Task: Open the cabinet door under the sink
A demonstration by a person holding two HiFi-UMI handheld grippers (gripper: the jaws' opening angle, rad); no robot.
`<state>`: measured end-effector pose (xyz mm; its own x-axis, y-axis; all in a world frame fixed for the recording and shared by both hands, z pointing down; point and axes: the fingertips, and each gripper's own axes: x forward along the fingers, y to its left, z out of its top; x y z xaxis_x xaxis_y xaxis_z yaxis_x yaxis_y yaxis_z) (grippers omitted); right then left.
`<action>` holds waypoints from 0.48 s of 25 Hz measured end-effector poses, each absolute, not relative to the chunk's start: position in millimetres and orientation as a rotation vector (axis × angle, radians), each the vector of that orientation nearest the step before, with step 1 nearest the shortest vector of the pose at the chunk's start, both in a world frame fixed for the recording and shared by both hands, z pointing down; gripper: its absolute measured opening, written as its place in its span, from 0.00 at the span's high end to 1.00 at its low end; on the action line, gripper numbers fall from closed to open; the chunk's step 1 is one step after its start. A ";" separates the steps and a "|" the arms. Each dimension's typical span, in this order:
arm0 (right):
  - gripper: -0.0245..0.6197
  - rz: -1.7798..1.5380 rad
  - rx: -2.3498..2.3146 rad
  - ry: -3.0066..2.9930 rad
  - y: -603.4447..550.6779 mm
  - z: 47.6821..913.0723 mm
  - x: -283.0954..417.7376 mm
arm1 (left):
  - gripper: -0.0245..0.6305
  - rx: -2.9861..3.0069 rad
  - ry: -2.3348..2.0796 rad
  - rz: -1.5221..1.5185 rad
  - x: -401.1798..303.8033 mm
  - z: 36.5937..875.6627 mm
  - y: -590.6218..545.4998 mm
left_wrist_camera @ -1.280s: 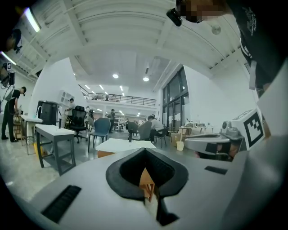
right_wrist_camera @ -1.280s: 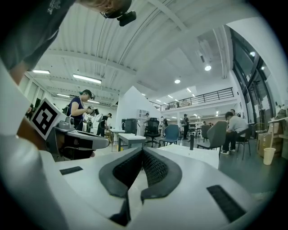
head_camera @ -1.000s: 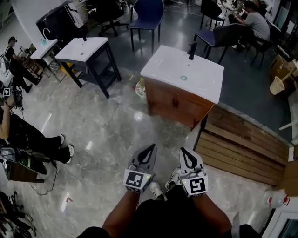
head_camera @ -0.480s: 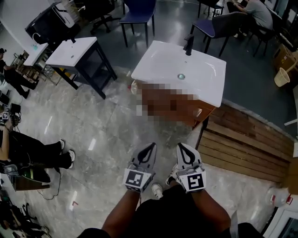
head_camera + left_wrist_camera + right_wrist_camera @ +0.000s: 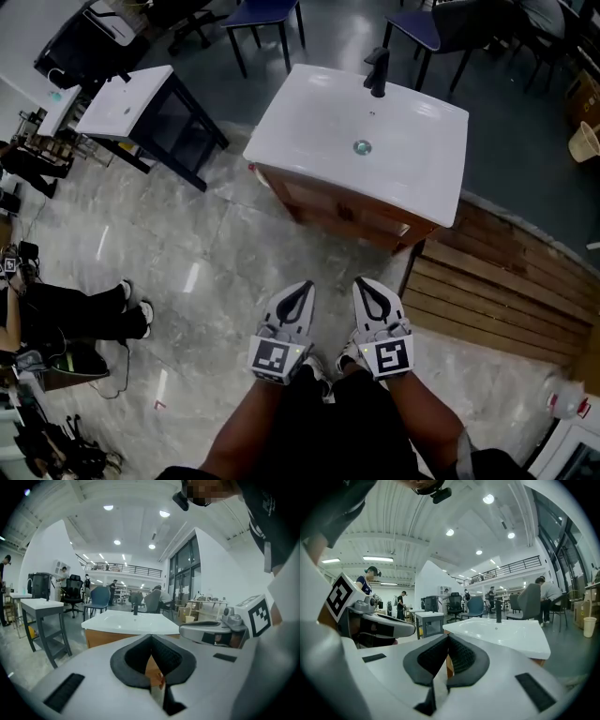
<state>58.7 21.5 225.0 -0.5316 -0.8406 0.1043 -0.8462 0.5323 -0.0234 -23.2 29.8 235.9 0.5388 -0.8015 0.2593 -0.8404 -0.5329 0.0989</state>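
The wooden sink cabinet [image 5: 349,215] stands ahead of me under a white basin top [image 5: 370,131] with a black faucet [image 5: 377,71]. From above, only a narrow strip of its front face shows below the top. My left gripper [image 5: 302,285] and right gripper [image 5: 362,281] are side by side near my legs, a stretch of floor short of the cabinet, both shut and holding nothing. The left gripper view has its gripper [image 5: 150,636] level with the basin top [image 5: 133,621] and the wood front [image 5: 104,638] below. The right gripper [image 5: 447,637] faces the same basin top [image 5: 502,633].
A wooden plank platform [image 5: 502,300] lies on the floor right of the cabinet. A second white-topped table on a black frame [image 5: 127,101] stands at the left. A seated person's legs [image 5: 80,307] reach in at the far left. Chairs [image 5: 264,13] stand behind the sink.
The sink cabinet has come nearer and larger in the head view as I moved toward it. Both grippers stay side by side and shut.
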 end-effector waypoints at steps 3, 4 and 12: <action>0.93 0.129 1.476 -2.646 -0.3 249.6 58.4 | 0.93 2.550 -1.368 0.289 -23.9 258.0 7.9; 0.93 0.148 1.476 -2.632 -7.6 259.9 57.4 | 0.93 2.547 -1.361 0.293 -25.1 266.0 -0.1; 0.93 0.247 1.581 -2.476 -76.2 334.0 43.3 | 0.93 2.522 -1.271 0.299 -46.2 338.0 -72.6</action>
